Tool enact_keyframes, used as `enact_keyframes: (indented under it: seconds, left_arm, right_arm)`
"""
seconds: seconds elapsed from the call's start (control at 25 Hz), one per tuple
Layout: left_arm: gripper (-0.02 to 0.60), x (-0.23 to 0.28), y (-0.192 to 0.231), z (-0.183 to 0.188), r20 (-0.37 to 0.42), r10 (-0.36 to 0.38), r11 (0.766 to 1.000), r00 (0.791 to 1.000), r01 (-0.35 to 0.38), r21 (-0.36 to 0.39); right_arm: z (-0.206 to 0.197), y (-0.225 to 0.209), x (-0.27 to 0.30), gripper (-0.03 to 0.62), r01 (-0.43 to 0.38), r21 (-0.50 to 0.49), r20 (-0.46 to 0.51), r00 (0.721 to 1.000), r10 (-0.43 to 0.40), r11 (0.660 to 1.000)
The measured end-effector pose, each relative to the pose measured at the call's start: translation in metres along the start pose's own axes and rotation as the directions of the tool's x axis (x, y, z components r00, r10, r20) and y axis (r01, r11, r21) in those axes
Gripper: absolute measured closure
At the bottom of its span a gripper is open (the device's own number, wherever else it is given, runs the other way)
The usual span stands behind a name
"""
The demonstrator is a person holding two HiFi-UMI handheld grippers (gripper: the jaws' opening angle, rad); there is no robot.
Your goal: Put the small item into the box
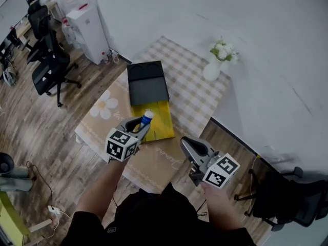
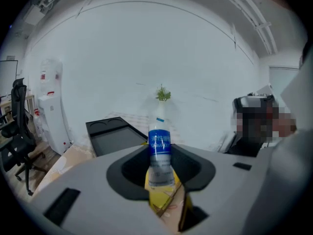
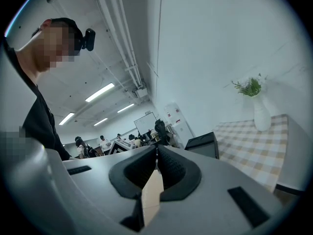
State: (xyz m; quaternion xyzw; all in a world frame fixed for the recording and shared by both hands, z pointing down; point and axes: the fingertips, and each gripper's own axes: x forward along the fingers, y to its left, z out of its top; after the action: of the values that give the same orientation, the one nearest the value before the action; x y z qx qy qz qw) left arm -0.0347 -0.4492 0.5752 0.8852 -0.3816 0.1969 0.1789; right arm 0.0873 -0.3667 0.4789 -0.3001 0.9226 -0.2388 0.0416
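Observation:
A small clear bottle (image 1: 147, 117) with a blue label stands upright between the jaws of my left gripper (image 1: 143, 123), which is shut on it. It hangs just over the open yellow box (image 1: 161, 122), whose black lid (image 1: 147, 83) lies folded back behind. In the left gripper view the bottle (image 2: 159, 148) sticks up from the left gripper (image 2: 160, 166), with the yellow box (image 2: 164, 199) below and the black lid (image 2: 115, 136) beyond. My right gripper (image 1: 185, 145) hovers at the table's near right edge, shut and empty; in its own view the right gripper (image 3: 156, 155) has its jaws closed together.
The table (image 1: 195, 94) carries a checked cloth and a white vase of flowers (image 1: 214, 65) at its far right corner. Office chairs (image 1: 51, 68) and a white water dispenser (image 1: 89, 29) stand to the left. A black chair (image 1: 287, 199) sits to the right.

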Motion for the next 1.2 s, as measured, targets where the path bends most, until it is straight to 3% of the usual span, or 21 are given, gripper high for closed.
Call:
enact_keyframes:
  seconds: [0.16,0.32,0.52,0.68,0.96,1.2]
  left_arm:
    - [0.439,0.005,-0.001,-0.038,-0.066,-0.015,1.000,0.998,0.016,0.017]
    - [0.437,0.041,0.003,-0.037,-0.132,-0.013,1.000,0.991,0.015,0.013]
    - [0.437,0.050,0.008,-0.076,-0.222,-0.019,0.999,0.975,0.028,0.035]
    - [0.434,0.071,0.011,-0.076,-0.269,-0.022,0.999,0.963,0.035,0.042]
    - [0.417,0.075,0.019,-0.074,-0.276,-0.007,0.998,0.961,0.026,0.064]
    - [0.430,0.061,0.024,-0.057,-0.204,0.016,0.999,0.979,-0.006,0.050]
  right_arm:
    - [-0.023,0.015,-0.003,0.556,0.004,0.008,0.000,1.000,-0.004,1.000]
    - [-0.010,-0.008,-0.007,0.556,0.004,0.029,-0.012,1.000,-0.004,1.000]
    - [-0.025,0.002,-0.007,0.556,0.011,0.040,-0.006,1.000,-0.011,0.999]
    - [-0.012,-0.014,-0.009,0.556,0.014,0.046,-0.015,1.000,-0.013,0.999]
    - [-0.009,-0.015,-0.007,0.556,0.022,0.044,-0.017,1.000,-0.021,0.999]
    - [-0.008,-0.010,-0.002,0.556,0.009,0.035,-0.020,1.000,-0.009,0.999]
